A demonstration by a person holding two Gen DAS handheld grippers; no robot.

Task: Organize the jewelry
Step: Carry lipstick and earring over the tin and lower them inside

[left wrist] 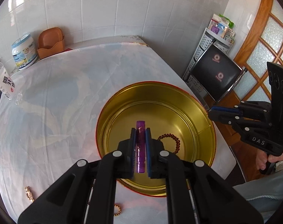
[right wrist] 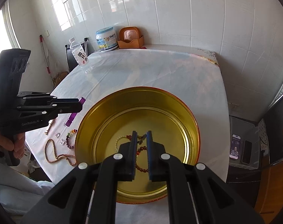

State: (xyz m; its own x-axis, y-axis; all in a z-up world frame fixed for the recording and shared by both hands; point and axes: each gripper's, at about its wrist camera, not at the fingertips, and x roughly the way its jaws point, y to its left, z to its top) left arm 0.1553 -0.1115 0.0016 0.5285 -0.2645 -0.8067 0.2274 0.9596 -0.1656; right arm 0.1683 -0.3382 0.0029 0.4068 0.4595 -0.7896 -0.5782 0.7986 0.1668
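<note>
Two grippers over the gold tin (left wrist: 201,100): my left fingers (left wrist: 140,133) clamp a purple tube (left wrist: 140,128), right fingers (right wrist: 141,135) at 3 o'clock slightly parted, holding nothing.

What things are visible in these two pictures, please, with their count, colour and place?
tin: one, gold, on the table
tablecloth: one, white and pale blue, covering the table
bead bracelets: at least two, red-brown and pale, inside the tin
bead necklace: one, brown, on the cloth left of the tin
multicolour bracelet: one, beside the tin
rings: two, silver, near the necklace
water bottle: one, clear, far left table edge
tub: one, white, by the wall
holder: one, orange, beside the tub
purple tube: one, in the left gripper
left gripper: shut on the tube, above the tin
right gripper: above the tin, grip unclear
</note>
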